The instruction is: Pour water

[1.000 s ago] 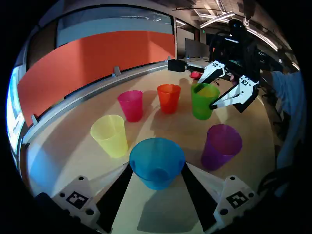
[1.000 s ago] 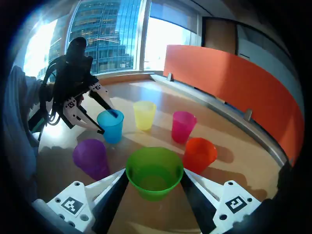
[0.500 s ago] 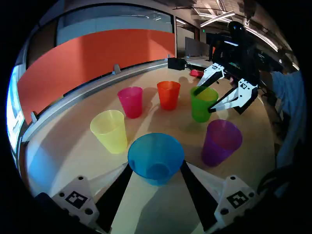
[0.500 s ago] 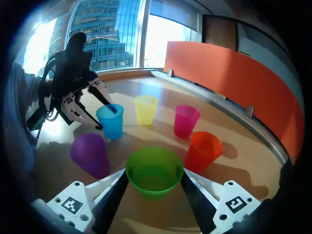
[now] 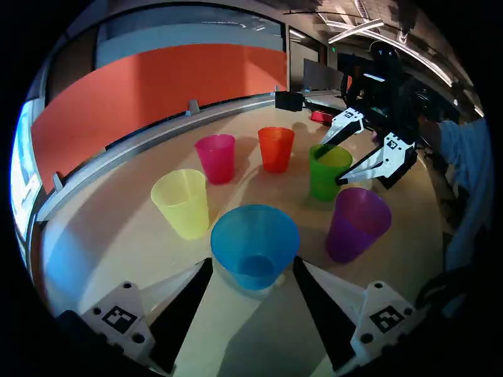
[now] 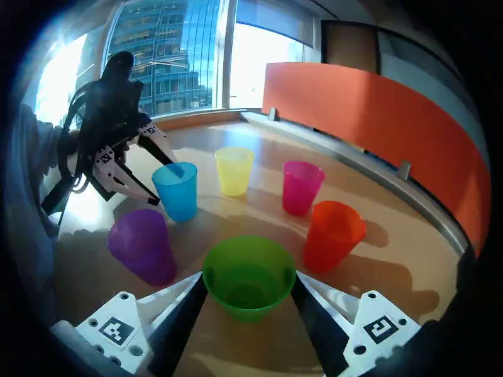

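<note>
Along the left gripper (image 5: 253,259): blocked dead ahead by the blue cup (image 5: 254,242) clamped between its own fingers. Beyond, hemmed in at 10 o'clock by the yellow cup (image 5: 182,202), at 11 by the pink cup (image 5: 215,158), at 12 by the orange cup (image 5: 275,148), at 1 by the green cup (image 5: 324,182) gripped by the right gripper (image 5: 331,163), at 2 by the purple cup (image 5: 356,223). Passable over bare table (image 5: 107,239) at 9 o'clock and over the open middle of the ring; between neighbouring cups, only through narrow gaps. Walled off farther at 10 by the orange partition (image 5: 157,81).
</note>
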